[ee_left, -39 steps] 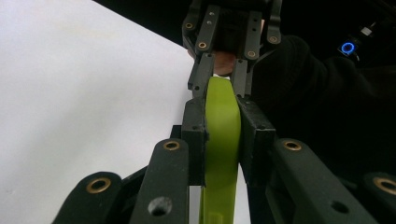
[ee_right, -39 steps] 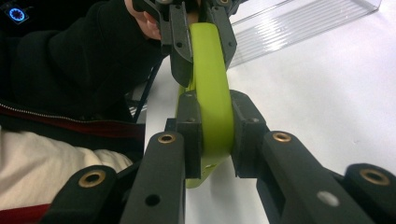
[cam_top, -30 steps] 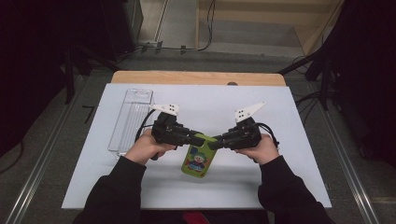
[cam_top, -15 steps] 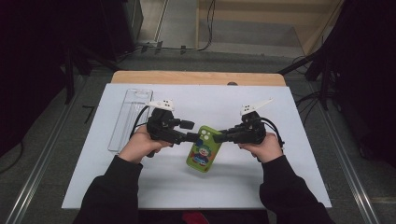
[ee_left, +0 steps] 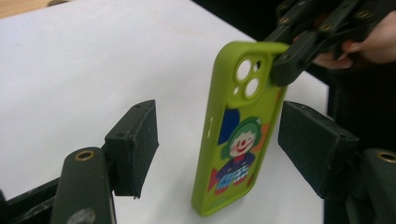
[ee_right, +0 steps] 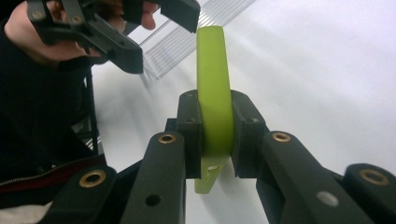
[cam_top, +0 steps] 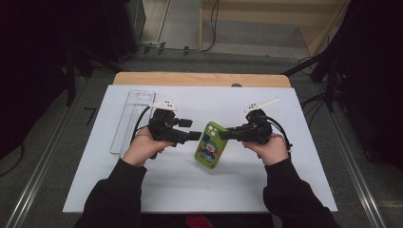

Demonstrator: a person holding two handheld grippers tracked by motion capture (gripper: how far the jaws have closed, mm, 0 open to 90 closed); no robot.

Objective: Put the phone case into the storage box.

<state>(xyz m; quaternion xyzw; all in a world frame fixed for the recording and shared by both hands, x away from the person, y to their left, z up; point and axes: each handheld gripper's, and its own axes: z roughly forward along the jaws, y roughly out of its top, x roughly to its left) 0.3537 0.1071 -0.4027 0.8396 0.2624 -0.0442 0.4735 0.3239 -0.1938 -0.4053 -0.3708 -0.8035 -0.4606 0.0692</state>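
Standing upright in mid-surface: one green phone case (cam_top: 210, 145), cartoon clown printed on its back, camera cut-outs at the upper end, lower end resting on or just above the white sheet; contact there cannot be told.

Right tongs (cam_top: 224, 135): closed on the upper end of the phone case beside the camera cut-outs, one pad on each face, as the right gripper view shows (ee_right: 215, 135). Held by the person's right hand (cam_top: 269, 146).

Left tongs (cam_top: 194, 129): jaws have just been opening. They now stand apart with the phone case between them, a clear gap on either side in the left gripper view (ee_left: 219, 154); nothing gripped. Held by the person's left hand (cam_top: 141, 148).

Clear plastic tray (cam_top: 131, 119): long and narrow, lying flat near the left edge of the sheet, well apart from the phone case.

White sheet (cam_top: 190, 190): covers the surface. Wooden edge (cam_top: 199, 79) of the surface shows at the far side.
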